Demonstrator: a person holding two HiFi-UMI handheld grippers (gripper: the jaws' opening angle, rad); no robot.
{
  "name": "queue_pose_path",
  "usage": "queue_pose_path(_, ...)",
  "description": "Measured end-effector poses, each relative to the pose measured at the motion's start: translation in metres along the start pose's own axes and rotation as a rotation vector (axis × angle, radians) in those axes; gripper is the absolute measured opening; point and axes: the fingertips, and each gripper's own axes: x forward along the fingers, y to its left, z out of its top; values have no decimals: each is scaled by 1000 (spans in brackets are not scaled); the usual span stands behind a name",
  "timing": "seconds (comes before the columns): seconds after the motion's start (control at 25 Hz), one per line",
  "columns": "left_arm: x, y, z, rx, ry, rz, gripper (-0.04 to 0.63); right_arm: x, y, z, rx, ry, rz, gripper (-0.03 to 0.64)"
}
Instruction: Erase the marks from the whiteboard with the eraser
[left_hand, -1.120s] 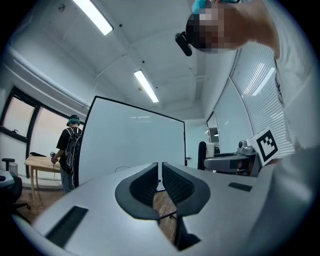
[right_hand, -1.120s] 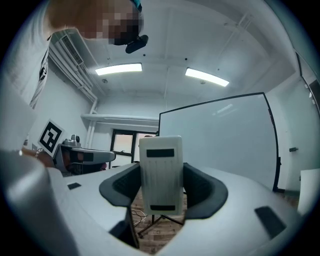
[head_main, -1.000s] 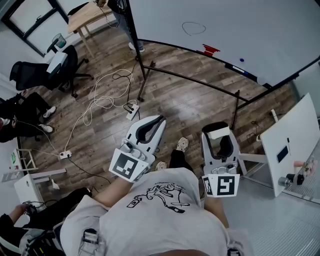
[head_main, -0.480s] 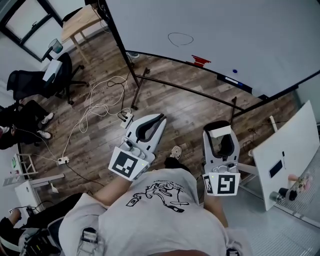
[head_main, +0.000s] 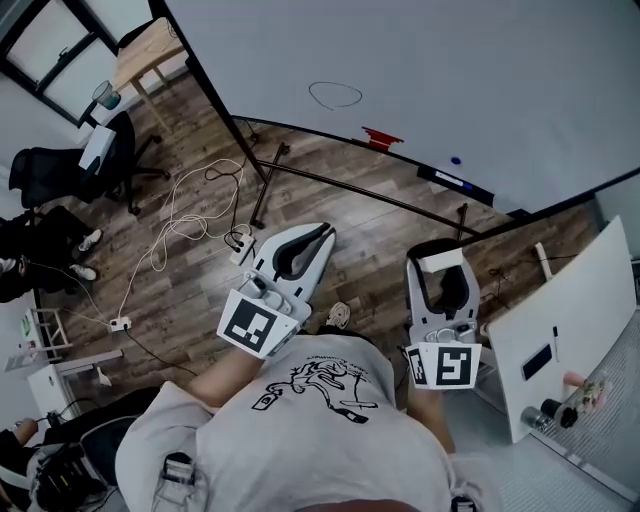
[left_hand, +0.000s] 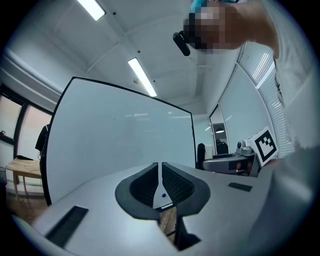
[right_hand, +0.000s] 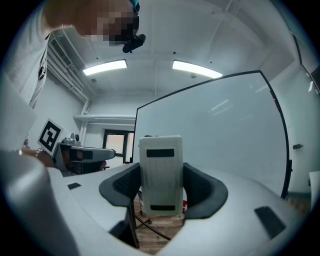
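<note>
Left gripper (head_main: 318, 236) jaws pressed together, nothing between them. Right gripper (head_main: 440, 260) jaws pinched the white eraser (right_hand: 161, 175), upright, well apart from the whiteboard (head_main: 480, 70). Open wood floor (head_main: 380, 230) ahead, cables (head_main: 190, 205) at left. Oval mark (head_main: 335, 95) sat near the board's lower edge.

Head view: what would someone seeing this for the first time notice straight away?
The big whiteboard fills the top of the view, nearly blank but for one thin oval mark near its lower edge. Lower down, the right gripper is shut on a white eraser, held well short of the board, while the left gripper is shut and empty.
</note>
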Motion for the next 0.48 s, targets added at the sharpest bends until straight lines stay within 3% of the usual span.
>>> queue_pose_path(0.48, 30, 40, -9, 3, 23, 72, 37, 48, -19, -13, -1, 31, 44, 259)
